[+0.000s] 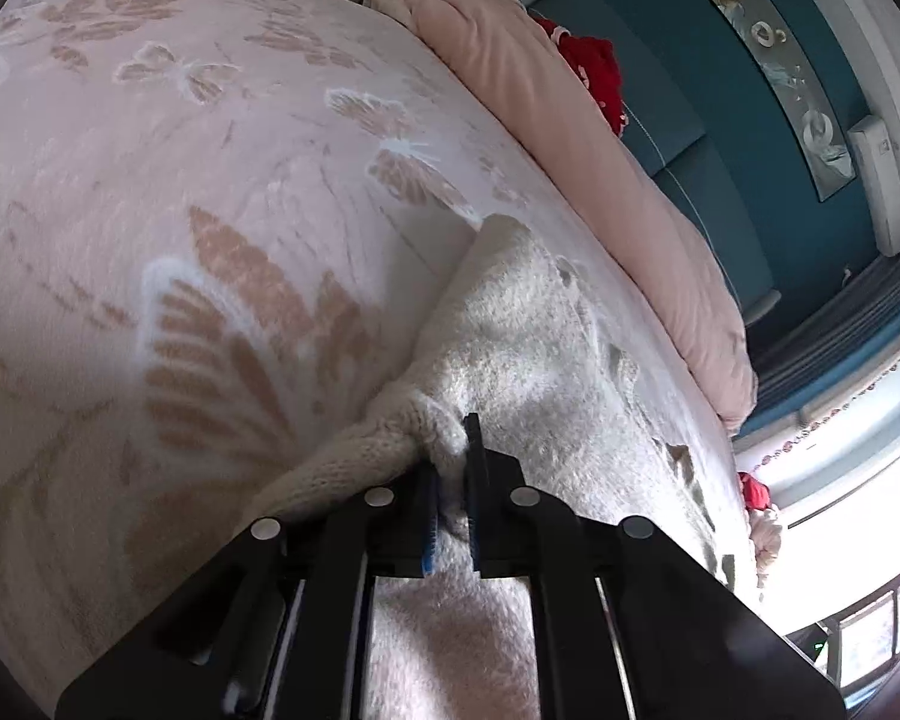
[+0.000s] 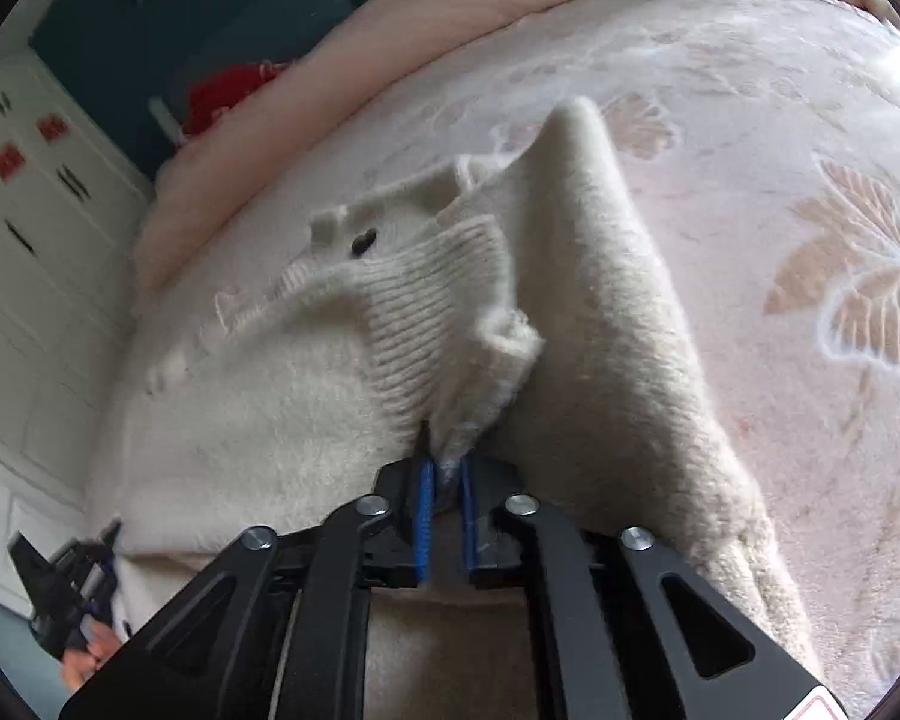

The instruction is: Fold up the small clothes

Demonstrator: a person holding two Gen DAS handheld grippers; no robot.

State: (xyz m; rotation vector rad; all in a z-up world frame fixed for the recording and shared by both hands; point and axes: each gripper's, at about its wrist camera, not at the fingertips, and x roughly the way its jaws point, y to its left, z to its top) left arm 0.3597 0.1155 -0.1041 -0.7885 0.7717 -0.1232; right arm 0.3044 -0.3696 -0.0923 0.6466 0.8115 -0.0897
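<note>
A small cream fuzzy knit sweater (image 2: 258, 396) lies on a pink floral blanket (image 2: 780, 192) on a bed. My right gripper (image 2: 445, 468) is shut on the ribbed cuff (image 2: 450, 324) of a sleeve and holds it over the sweater's body. A fold of the sweater (image 2: 606, 276) rises to the right. In the left wrist view the sweater (image 1: 528, 336) lies ahead, and my left gripper (image 1: 450, 456) is shut on its ribbed edge (image 1: 354, 462). The left gripper also shows at the lower left of the right wrist view (image 2: 72, 588), at the sweater's edge.
A pink duvet (image 1: 570, 120) is bunched along the far side of the bed, with a red item (image 1: 594, 72) behind it. A teal headboard wall (image 1: 720, 96) stands beyond. White cupboards (image 2: 36, 228) stand to the left in the right wrist view.
</note>
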